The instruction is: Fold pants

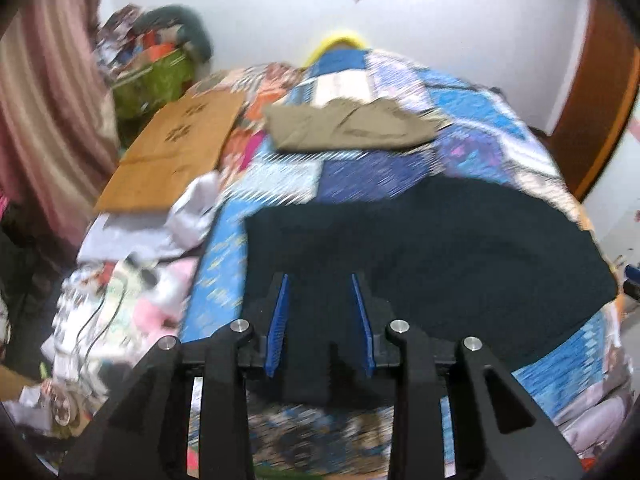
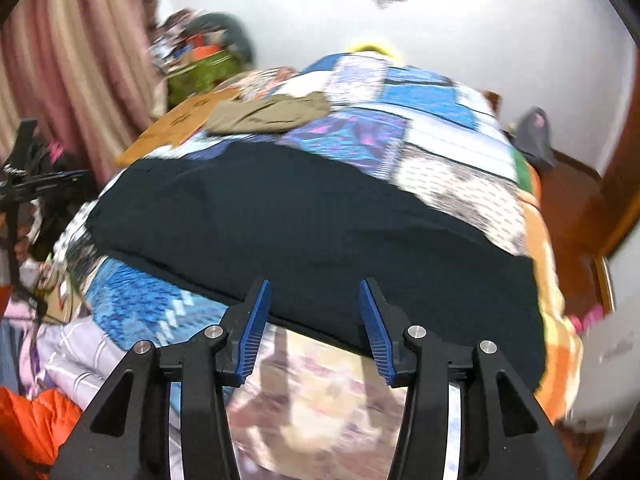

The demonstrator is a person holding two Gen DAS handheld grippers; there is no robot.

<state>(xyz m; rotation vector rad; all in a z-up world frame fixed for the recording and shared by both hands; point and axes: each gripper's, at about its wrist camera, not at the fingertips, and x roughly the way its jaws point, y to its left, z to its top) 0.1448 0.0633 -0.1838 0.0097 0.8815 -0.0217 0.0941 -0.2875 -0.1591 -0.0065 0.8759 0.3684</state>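
Left wrist view: one dark navy pair of pants (image 1: 432, 256) lies spread flat across the lower middle of the frame on a patchwork quilt in blues and whites (image 1: 360, 172) covering the bed. One folded khaki garment (image 1: 352, 126) rests above it, well apart, near the upper centre. One flat brown cardboard sheet (image 1: 176, 152) sits at the left. The left claw (image 1: 322, 316) points forward from the bottom edge, its two blue-padded fingers (image 1: 280, 320) parted with nothing between them, poised over the near left part of the dark pants; whether it touches the cloth cannot be told.

Right wrist view: the same single dark pants (image 2: 320, 232) fill the middle of the frame, the one khaki garment (image 2: 268, 116) above them at upper left, the cardboard sheet (image 2: 176, 128) beside it. The right claw (image 2: 316, 328) rises from the bottom, two blue pads (image 2: 376, 328) spread wide, empty, straddling the near hem of the pants. The pictures are blurred.
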